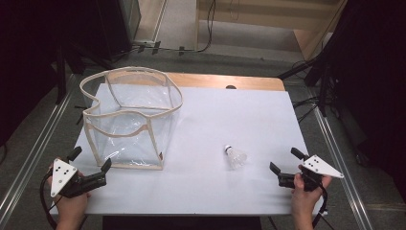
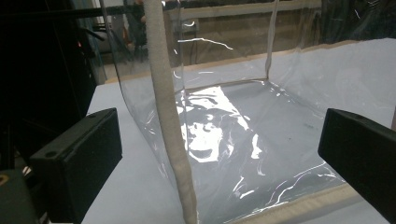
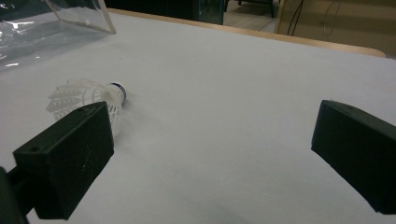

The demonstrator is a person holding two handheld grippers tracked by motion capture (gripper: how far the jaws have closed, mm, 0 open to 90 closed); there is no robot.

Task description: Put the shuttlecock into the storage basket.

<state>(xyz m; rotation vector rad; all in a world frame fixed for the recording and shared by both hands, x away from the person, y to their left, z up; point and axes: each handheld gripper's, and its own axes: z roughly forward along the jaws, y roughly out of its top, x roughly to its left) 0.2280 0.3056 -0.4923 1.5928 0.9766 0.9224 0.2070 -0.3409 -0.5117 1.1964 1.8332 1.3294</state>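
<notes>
— So, any writing or brand to read on these things?

— Nothing legible. The shuttlecock [image 1: 235,156] has a dark band around its cork, and the clear plastic bag [image 1: 131,120] has a tiny dark mark by its lower corner, too small to tell.

— What's in the bag?

— I see nothing inside; its transparent walls, edged in beige trim, stand open-topped just ahead of the left gripper [image 1: 89,166]. From that gripper's own view a beige corner seam rises between the jaws, which stand wide apart and released, not touching it.

— And the shuttlecock?

— Lying on its side on the white table [image 1: 230,115], near the right gripper [image 1: 286,166], ahead of its left jaw. Those jaws are spread wide too, gripping nothing.
</notes>
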